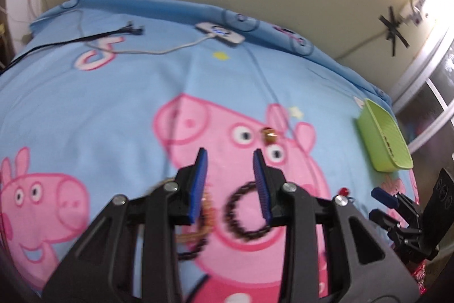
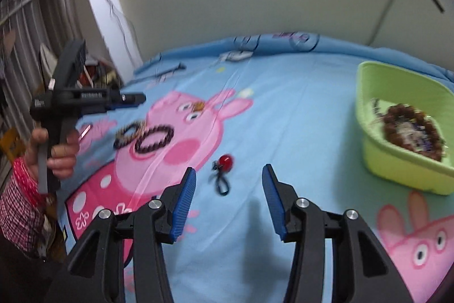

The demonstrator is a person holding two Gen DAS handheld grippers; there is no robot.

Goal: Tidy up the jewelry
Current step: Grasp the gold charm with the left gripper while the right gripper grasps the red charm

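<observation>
Both grippers are hanging open over a blue cartoon bedsheet [image 1: 113,93]. The left gripper [image 1: 231,161] is hovering above a dark bead bracelet [image 1: 248,210], grasping nothing. The right gripper [image 2: 228,175] is facing a red charm [image 2: 225,161], empty. A green basket [image 2: 397,169] is holding more jewelry.

Dark bead bracelet [image 1: 246,213] on bedsheet [image 1: 113,104]

Matt printed cloth bedsheet [image 2: 298,115], glossy green plastic basket [image 2: 403,169], shiny red bead [image 2: 226,161].
</observation>
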